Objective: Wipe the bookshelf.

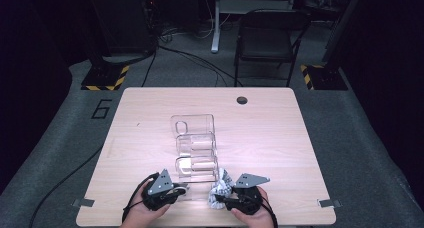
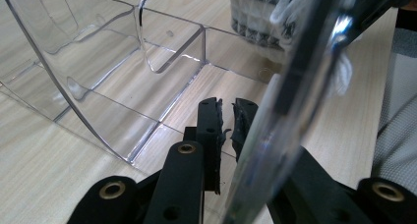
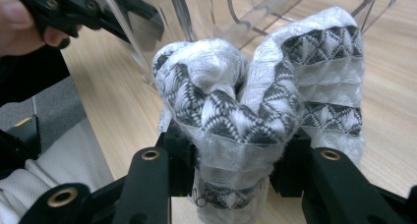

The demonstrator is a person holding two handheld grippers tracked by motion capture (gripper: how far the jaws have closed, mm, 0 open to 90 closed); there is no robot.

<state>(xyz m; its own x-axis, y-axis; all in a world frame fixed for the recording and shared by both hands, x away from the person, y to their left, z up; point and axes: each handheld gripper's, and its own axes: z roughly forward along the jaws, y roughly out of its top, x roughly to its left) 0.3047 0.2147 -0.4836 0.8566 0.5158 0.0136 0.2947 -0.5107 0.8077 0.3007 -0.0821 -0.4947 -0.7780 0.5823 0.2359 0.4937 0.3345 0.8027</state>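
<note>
Counter (image 1: 270,138) of pale wood carries a clear acrylic organizer (image 1: 195,148) lying along its middle, its compartments open toward the person — probably so that rolled items can be slotted in from the near end. The left tongs (image 1: 182,190) pinch the organizer's near wall at its edge, jaws narrow on the thin plastic, apparently to steady it against sliding. Just to the right, the right tongs (image 3: 231,150) clamp a rolled black-and-white patterned sock (image 3: 255,96) around its lower part, held bundled just beside the organizer's near end, seemingly ready for a compartment.
</note>
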